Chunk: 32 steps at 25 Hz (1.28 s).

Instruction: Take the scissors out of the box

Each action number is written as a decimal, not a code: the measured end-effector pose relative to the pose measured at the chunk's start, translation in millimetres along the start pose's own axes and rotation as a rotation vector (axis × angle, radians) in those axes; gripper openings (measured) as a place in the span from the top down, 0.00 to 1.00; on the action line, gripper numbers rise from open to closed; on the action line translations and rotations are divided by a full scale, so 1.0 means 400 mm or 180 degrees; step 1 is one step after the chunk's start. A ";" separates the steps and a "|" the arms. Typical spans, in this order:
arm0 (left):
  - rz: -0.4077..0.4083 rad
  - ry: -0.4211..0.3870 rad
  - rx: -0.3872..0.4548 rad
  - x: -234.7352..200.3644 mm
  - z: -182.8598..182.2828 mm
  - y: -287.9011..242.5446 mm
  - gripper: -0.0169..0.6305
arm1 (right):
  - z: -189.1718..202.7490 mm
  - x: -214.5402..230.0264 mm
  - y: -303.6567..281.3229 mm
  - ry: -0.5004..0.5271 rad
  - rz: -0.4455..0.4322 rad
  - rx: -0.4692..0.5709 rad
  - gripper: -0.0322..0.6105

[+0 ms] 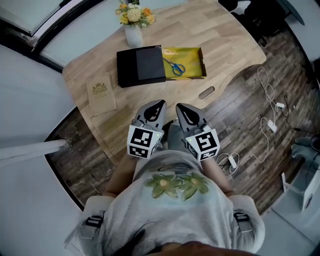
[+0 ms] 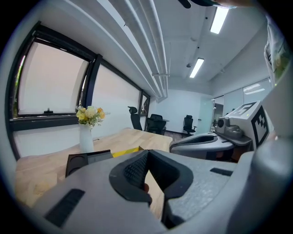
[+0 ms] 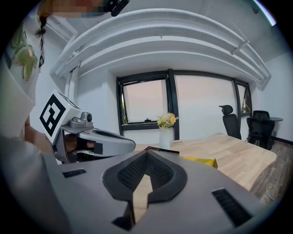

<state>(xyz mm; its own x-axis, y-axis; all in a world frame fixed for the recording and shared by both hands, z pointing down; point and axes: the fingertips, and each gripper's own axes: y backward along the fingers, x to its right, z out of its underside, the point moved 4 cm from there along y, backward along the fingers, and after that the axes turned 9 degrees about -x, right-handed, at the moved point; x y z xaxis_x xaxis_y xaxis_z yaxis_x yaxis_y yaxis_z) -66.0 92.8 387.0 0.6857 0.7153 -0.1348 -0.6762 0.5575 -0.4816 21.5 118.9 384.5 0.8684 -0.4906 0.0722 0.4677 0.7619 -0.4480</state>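
The scissors (image 1: 174, 65), blue-handled, lay inside the open box (image 1: 202, 63) on its yellow lining, close to the edge of the black lid (image 1: 141, 65) that sat slid off to the left and covered that half of the box. The box stood toward the far side of the light wooden table (image 1: 220, 37), with a white vase (image 1: 133, 36) of yellow and white flowers (image 1: 134, 14) just behind the lid and a tan booklet (image 1: 101, 93) lying flat near the table's left edge, apart from the box. Neither tool was anywhere near the scissors: the left gripper (image 1: 159, 103) and the right gripper (image 1: 179, 106) were held side by side close against the person's body, their tips pointing toward the table's near edge and well short of the box. In the left gripper view the two ribbed pads met at their tips, with only a narrow wedge of tabletop visible lower down between them, and nothing was clamped there. The right gripper view showed the same: jaws brought together at the tips, no object between them. Each gripper view also caught the neighbouring gripper at its side and, beyond the jaws, the vase, the black lid and a strip of the yellow box. White cables (image 1: 267, 100) with small adapters trailed across the dark plank floor (image 1: 240, 107) to the right of the table, and office chairs (image 3: 229, 119) stood farther back beside the windows (image 3: 142, 101).
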 end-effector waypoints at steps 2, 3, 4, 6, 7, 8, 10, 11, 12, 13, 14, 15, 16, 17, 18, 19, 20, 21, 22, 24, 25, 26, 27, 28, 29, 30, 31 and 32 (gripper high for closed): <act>-0.0039 0.0036 -0.0026 -0.017 -0.014 -0.030 0.96 | -0.015 0.041 -0.023 0.0029 -0.0032 -0.0014 0.94; -0.0059 0.0050 -0.0038 -0.025 -0.021 -0.045 0.96 | -0.022 0.062 -0.035 0.0041 -0.0040 -0.0024 0.94; -0.0076 0.0063 -0.0047 -0.033 -0.028 -0.060 0.96 | -0.029 0.083 -0.047 0.0048 -0.0043 -0.0032 0.94; -0.0097 0.0087 -0.0063 -0.045 -0.038 -0.090 0.96 | -0.038 0.124 -0.069 0.0043 -0.0041 -0.0041 0.94; -0.0102 0.0098 -0.0077 -0.049 -0.042 -0.104 0.96 | -0.040 0.144 -0.079 0.0034 -0.0038 -0.0050 0.94; -0.0106 0.0108 -0.0095 -0.053 -0.045 -0.118 0.96 | -0.042 0.164 -0.088 0.0025 -0.0038 -0.0064 0.94; -0.0120 0.0127 -0.0139 -0.061 -0.051 -0.144 0.96 | -0.044 0.197 -0.107 0.0012 -0.0052 -0.0101 0.94; -0.0132 0.0135 -0.0161 -0.067 -0.053 -0.156 0.96 | -0.046 0.211 -0.117 0.0010 -0.0066 -0.0120 0.94; -0.0145 0.0146 -0.0182 -0.072 -0.055 -0.166 0.96 | -0.046 0.223 -0.127 0.0012 -0.0080 -0.0137 0.94; -0.0158 0.0161 -0.0199 -0.077 -0.056 -0.175 0.96 | -0.047 0.234 -0.136 0.0018 -0.0091 -0.0155 0.94; -0.0173 0.0178 -0.0215 -0.082 -0.058 -0.184 0.96 | -0.046 0.244 -0.144 0.0027 -0.0098 -0.0175 0.94; -0.0188 0.0195 -0.0232 -0.086 -0.059 -0.192 0.96 | -0.045 0.255 -0.152 0.0034 -0.0103 -0.0195 0.94; -0.0202 0.0209 -0.0252 -0.090 -0.059 -0.200 0.96 | -0.044 0.266 -0.160 0.0036 -0.0109 -0.0213 0.94; -0.0219 0.0219 -0.0277 -0.094 -0.059 -0.207 0.96 | -0.044 0.277 -0.167 0.0036 -0.0119 -0.0227 0.94; -0.0238 0.0226 -0.0305 -0.099 -0.059 -0.215 0.96 | -0.045 0.289 -0.175 0.0037 -0.0129 -0.0239 0.94; -0.0258 0.0229 -0.0332 -0.103 -0.060 -0.223 0.96 | -0.045 0.300 -0.183 0.0043 -0.0141 -0.0252 0.94; -0.0281 0.0229 -0.0353 -0.107 -0.061 -0.231 0.96 | -0.046 0.312 -0.191 0.0052 -0.0154 -0.0270 0.94; -0.0307 0.0228 -0.0367 -0.110 -0.064 -0.240 0.96 | -0.045 0.323 -0.200 0.0061 -0.0171 -0.0293 0.94; -0.0337 0.0229 -0.0380 -0.113 -0.067 -0.249 0.96 | -0.043 0.334 -0.209 0.0066 -0.0190 -0.0321 0.94; -0.0402 0.0242 -0.0418 -0.119 -0.068 -0.268 0.96 | -0.037 0.357 -0.228 0.0073 -0.0235 -0.0384 0.94; -0.0436 0.0259 -0.0429 -0.122 -0.070 -0.278 0.96 | -0.034 0.370 -0.238 0.0080 -0.0260 -0.0414 0.94; -0.0468 0.0285 -0.0434 -0.125 -0.074 -0.289 0.96 | -0.031 0.383 -0.248 0.0085 -0.0285 -0.0440 0.94; -0.0500 0.0308 -0.0440 -0.128 -0.077 -0.300 0.96 | -0.029 0.396 -0.260 0.0089 -0.0308 -0.0462 0.94; -0.0532 0.0326 -0.0447 -0.133 -0.077 -0.312 0.96 | -0.025 0.411 -0.271 0.0096 -0.0330 -0.0490 0.94; -0.0564 0.0346 -0.0456 -0.137 -0.075 -0.323 0.96 | -0.019 0.425 -0.283 0.0112 -0.0353 -0.0528 0.94; -0.0598 0.0372 -0.0464 -0.141 -0.074 -0.333 0.96 | -0.013 0.439 -0.295 0.0132 -0.0379 -0.0574 0.94; -0.0634 0.0398 -0.0468 -0.145 -0.073 -0.342 0.96 | -0.007 0.452 -0.305 0.0150 -0.0411 -0.0617 0.94; -0.0670 0.0417 -0.0468 -0.151 -0.073 -0.350 0.96 | -0.004 0.462 -0.316 0.0162 -0.0443 -0.0650 0.94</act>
<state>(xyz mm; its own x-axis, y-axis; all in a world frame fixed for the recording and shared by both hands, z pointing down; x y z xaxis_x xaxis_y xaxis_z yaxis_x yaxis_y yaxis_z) -5.0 -40.6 437.2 0.8422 0.5245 -0.1248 -0.4757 0.6140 -0.6299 122.7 -68.8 453.1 0.7861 -0.6095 0.1032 0.5348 0.5868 -0.6080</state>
